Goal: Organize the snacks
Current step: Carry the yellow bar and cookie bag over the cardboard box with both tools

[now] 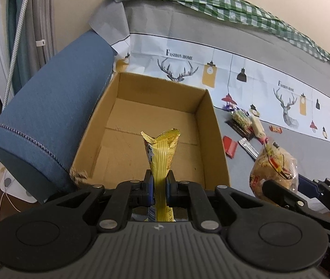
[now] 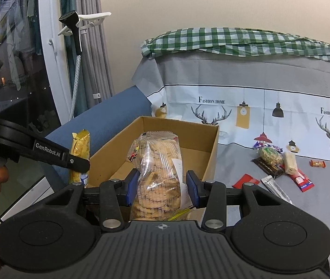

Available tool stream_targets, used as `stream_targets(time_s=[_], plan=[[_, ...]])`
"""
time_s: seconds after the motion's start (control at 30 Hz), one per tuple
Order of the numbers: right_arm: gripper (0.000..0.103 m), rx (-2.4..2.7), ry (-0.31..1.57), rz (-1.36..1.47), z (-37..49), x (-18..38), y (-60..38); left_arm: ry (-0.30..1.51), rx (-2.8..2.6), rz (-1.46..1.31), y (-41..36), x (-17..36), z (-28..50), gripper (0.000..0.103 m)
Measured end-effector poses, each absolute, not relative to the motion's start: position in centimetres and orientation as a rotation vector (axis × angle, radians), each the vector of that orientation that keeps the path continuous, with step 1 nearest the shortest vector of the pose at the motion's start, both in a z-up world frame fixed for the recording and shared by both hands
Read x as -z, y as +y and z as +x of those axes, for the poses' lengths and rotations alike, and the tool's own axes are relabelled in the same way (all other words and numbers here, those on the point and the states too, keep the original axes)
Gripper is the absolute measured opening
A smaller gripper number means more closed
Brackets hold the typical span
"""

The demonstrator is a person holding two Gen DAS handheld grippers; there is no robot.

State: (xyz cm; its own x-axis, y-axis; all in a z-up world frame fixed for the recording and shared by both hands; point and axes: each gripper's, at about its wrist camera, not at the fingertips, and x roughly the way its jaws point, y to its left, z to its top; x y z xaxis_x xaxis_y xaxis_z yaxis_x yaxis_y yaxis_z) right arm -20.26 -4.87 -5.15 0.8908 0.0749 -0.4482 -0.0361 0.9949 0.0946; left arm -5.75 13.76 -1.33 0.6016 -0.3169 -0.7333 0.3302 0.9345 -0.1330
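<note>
My left gripper (image 1: 159, 187) is shut on a yellow snack packet (image 1: 162, 153) and holds it upright over the near edge of an open cardboard box (image 1: 213, 125), whose floor is bare. My right gripper (image 2: 162, 189) is shut on a clear bag of biscuits (image 2: 158, 174), held just in front of the same box (image 2: 211, 153). The biscuit bag also shows in the left wrist view (image 1: 274, 169), right of the box. The left gripper (image 2: 81, 162) with the yellow packet (image 2: 80, 148) shows at the left in the right wrist view.
The box sits on a grey-covered sofa seat (image 1: 304, 158) against a blue armrest (image 1: 48, 121). Several small snacks lie right of the box: a red packet (image 1: 230, 146), a silver stick (image 1: 248, 147), a nut bar (image 2: 271, 155), a white bar (image 2: 290, 162). A checked cloth (image 2: 234, 39) tops the backrest.
</note>
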Motion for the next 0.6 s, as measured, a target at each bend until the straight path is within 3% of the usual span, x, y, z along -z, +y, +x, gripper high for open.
stream_targets(time_s=[0.6], plan=[[0.045,-0.069,0.553,0.086,-11.8,7.5,-4.7,0.908,0.344,0.034,13.0,3.7,2.8,0.010]])
